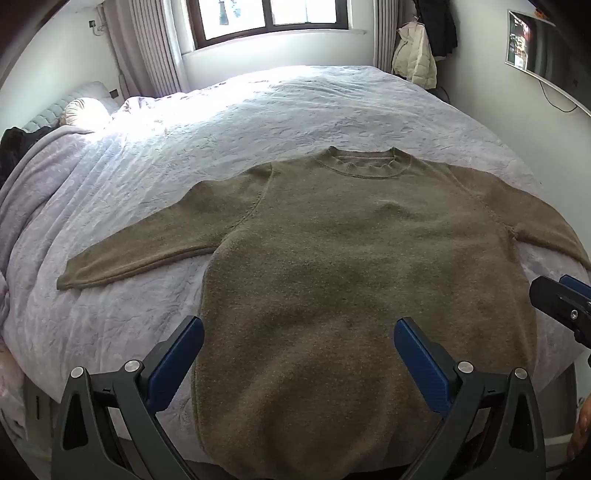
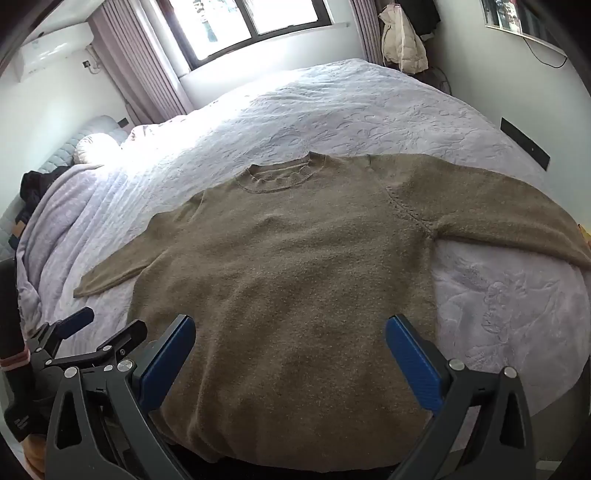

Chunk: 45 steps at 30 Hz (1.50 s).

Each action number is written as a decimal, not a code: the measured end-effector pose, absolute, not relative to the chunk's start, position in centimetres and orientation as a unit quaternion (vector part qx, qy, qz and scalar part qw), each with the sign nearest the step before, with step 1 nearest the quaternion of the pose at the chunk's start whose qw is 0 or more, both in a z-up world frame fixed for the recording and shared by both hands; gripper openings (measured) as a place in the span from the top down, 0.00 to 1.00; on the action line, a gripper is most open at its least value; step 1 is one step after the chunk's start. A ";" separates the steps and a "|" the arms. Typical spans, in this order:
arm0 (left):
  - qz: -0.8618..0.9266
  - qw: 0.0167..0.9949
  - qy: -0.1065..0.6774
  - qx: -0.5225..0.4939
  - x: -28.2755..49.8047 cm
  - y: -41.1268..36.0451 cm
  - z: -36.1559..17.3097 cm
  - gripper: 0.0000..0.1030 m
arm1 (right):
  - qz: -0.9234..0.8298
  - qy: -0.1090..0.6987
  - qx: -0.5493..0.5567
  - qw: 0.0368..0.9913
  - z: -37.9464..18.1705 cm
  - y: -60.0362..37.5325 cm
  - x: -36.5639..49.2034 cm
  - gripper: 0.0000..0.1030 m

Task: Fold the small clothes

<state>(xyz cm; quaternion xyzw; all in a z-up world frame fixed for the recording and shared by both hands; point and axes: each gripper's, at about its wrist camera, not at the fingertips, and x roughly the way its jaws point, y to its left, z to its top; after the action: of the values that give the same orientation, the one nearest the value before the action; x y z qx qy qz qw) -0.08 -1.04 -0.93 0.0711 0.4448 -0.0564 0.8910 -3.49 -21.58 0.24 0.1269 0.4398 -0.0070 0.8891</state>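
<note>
An olive-brown knit sweater [image 1: 332, 240] [image 2: 288, 251] lies flat and face up on the bed, collar away from me, both sleeves spread out to the sides, hem hanging slightly over the near edge. My left gripper [image 1: 299, 328] hovers above the lower left part of the body, jaws wide open, nothing between its blue pads. Over the lower middle of the body my right gripper [image 2: 290, 326] is open and empty too. The right gripper [image 1: 565, 302] shows at the right edge of the left wrist view; the left gripper [image 2: 88, 332] appears low left in the right wrist view.
The bed [image 1: 295, 110] has a pale lilac embossed cover, with a pillow [image 1: 83, 110] and dark clothing [image 1: 14, 144] at the far left. A window [image 1: 269, 18] and curtains stand behind; a cream jacket [image 1: 413, 55] hangs at the back right. A wall screen [image 1: 535, 48] is on the right.
</note>
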 end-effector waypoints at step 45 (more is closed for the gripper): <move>-0.043 0.885 0.455 0.092 -0.5 -0.8 -1.9 0.00 | -0.015 0.459 0.133 0.878 -1.0 -21.4 -3.5 0.00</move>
<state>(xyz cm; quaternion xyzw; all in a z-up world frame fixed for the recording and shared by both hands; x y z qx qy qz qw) -0.45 -0.80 -1.89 0.0915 0.4545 -0.0434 0.8850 -3.53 -21.45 -0.96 0.1328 0.4592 -0.0154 0.8782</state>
